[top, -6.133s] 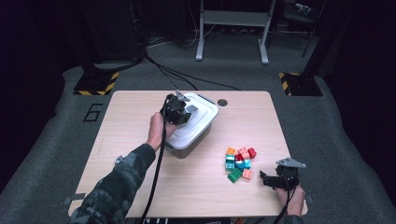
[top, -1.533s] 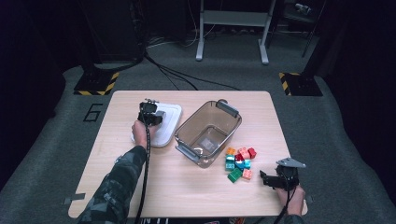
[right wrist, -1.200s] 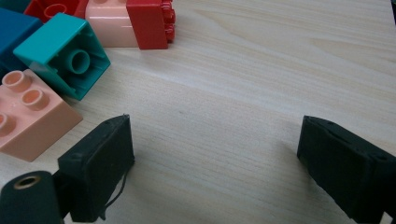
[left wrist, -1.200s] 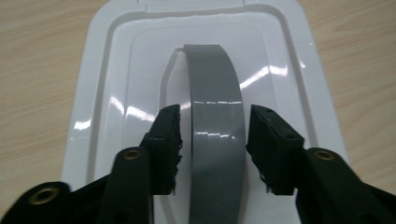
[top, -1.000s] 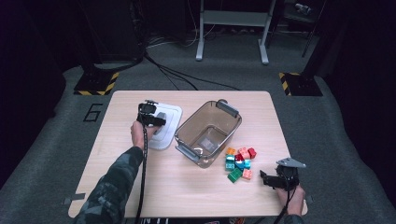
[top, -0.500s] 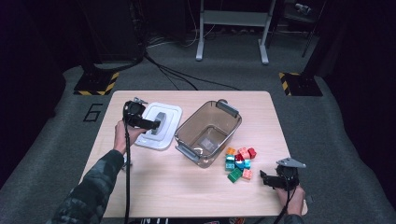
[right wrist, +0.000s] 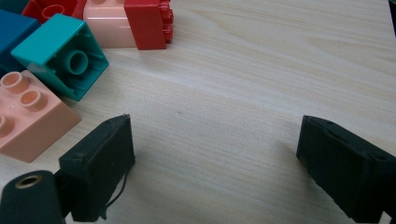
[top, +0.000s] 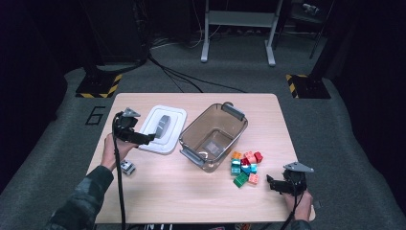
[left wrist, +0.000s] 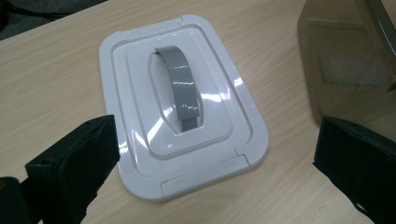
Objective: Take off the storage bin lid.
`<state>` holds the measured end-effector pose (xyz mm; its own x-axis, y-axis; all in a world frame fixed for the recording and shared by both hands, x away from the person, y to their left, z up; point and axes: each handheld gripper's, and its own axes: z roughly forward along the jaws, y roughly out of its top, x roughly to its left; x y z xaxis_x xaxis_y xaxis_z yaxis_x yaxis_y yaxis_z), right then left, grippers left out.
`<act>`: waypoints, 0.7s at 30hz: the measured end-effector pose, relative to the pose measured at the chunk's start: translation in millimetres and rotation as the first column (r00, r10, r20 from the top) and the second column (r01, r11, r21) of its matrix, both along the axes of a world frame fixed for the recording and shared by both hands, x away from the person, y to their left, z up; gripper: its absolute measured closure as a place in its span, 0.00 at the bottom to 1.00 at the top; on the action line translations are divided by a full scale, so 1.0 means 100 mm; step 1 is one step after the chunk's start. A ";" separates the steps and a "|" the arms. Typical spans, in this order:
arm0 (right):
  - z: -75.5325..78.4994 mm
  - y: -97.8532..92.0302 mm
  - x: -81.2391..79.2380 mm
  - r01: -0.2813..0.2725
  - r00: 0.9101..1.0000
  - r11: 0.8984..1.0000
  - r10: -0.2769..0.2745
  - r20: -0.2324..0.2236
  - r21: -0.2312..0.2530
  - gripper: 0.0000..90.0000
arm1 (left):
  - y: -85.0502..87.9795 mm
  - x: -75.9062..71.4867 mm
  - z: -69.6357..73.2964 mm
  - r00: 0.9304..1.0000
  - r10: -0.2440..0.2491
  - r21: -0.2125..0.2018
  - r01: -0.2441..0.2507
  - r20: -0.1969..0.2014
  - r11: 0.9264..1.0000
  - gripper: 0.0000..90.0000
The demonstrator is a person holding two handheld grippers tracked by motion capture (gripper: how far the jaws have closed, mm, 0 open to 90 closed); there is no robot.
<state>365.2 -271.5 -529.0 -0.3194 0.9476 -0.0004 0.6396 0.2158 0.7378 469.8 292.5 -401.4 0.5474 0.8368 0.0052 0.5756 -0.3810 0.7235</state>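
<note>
— Wooden surface, dark room. Where's the lid?

— White lid lies flat beside the clear tub. Left gripper hovers over its edge, fingers just spreading, nothing between them.

— Right?

— Right gripper has its fingers spread, empty, near the bricks.

Light wooden table, small grey-and-white object near its left edge, grey carpet floor marked with a 6, black cables, 2 yellow-black striped bases, white metal stand behind
</note>
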 end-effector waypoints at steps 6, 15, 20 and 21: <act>0.00 0.00 0.00 0.002 1.000 1.000 -0.002 0.000 0.000 0.11 | 0.13 -0.15 -0.01 1.000 0.013 0.001 -0.013 0.007 1.000 0.00; 0.00 0.01 -0.01 0.011 1.000 1.000 -0.011 -0.005 0.004 0.11 | 0.33 -0.36 -0.10 0.999 0.036 -0.014 -0.036 0.006 0.999 0.00; 0.00 0.01 0.00 0.012 1.000 1.000 -0.012 -0.005 0.005 0.11 | 0.42 -0.42 -0.15 0.999 0.043 -0.025 -0.043 0.014 0.999 0.00; 0.00 0.01 0.00 0.012 1.000 1.000 -0.012 -0.005 0.005 0.11 | 0.44 -0.44 -0.16 0.999 0.041 -0.022 -0.040 0.008 0.999 0.00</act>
<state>364.7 -270.9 -528.9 -0.3077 0.9515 0.0064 0.6458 0.2039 0.7357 426.0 336.6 -417.4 0.5131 0.8583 -0.0085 0.5839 -0.3418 0.7363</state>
